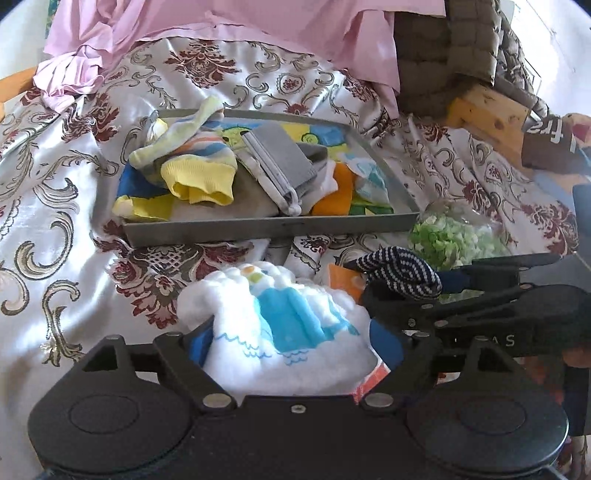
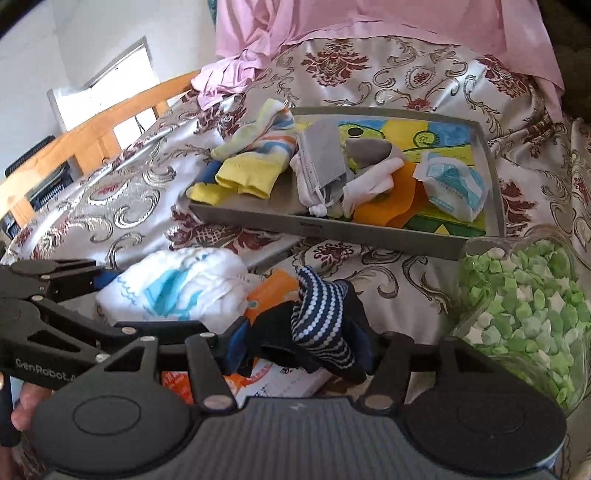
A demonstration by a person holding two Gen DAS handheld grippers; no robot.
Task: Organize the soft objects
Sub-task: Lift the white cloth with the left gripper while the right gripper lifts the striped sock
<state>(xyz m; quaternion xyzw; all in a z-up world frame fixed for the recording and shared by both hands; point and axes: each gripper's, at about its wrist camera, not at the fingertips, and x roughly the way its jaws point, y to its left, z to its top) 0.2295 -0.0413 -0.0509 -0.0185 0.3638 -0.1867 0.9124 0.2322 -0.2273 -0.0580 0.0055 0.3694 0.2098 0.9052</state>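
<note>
Patterned bedspread (image 1: pixel 66 155) covers the bed, pink sheet (image 1: pixel 221 22) bunched behind. One grey tray (image 1: pixel 273 226) on it, heaped with socks and cloths. One jar of green bits (image 2: pixel 524 306) right of it. Left claw (image 1: pixel 291 354) wide around white-blue cloth (image 1: pixel 280 332); right claw (image 2: pixel 303 350) half-open around striped sock (image 2: pixel 321 314).

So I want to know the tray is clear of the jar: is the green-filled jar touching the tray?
Cannot tell. In the right wrist view the jar rim overlaps the tray corner, with no plain gap or contact.
</note>
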